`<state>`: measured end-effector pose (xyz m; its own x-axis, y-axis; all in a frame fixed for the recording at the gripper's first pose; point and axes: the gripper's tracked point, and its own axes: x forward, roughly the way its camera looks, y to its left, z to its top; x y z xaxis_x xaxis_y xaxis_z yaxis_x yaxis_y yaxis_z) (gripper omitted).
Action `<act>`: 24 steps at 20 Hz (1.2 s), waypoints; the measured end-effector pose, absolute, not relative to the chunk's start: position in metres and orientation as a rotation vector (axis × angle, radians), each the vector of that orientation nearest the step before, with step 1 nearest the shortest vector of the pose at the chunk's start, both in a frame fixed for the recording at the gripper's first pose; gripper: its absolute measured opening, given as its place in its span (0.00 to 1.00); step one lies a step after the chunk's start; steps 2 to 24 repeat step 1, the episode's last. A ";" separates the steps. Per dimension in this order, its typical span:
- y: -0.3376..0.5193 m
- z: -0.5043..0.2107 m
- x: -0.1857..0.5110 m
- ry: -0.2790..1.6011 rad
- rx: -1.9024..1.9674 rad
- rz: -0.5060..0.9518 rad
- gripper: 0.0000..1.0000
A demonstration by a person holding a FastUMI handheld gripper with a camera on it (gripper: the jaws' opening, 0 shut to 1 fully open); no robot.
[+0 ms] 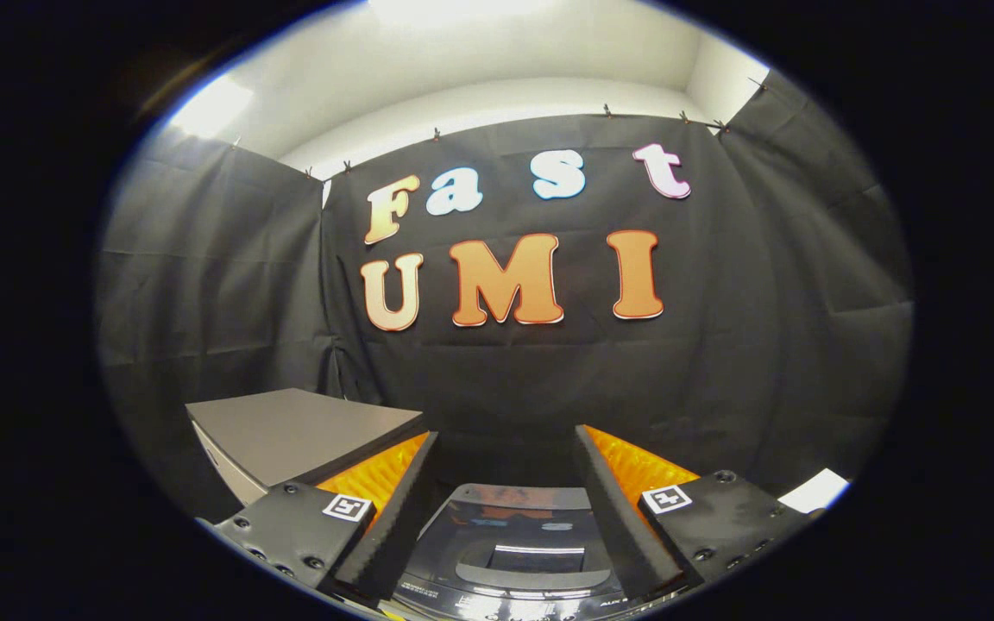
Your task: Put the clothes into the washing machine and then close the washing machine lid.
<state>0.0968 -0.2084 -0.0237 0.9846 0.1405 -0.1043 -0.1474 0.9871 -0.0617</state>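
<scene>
With the gripper (506, 492) spread and empty above the near washer lid (514, 543), which looks closed, the step reads as start or finish; no clothes visible, so locate them next.

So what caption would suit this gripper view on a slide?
Open claw held above the washing machine's closed glossy lid, a grey box off to one side.

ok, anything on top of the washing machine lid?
Nothing rests on the washing machine lid between the open gripper fingers; its glossy dark surface carries only reflections. The lid is down, so the drum inside is hidden. No clothes visible.
</scene>
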 end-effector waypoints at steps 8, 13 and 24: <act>-0.210 -0.021 0.087 0.094 -0.056 0.149 0.98; -0.210 -0.021 0.087 0.094 -0.056 0.149 0.98; -0.210 -0.021 0.087 0.094 -0.056 0.149 0.98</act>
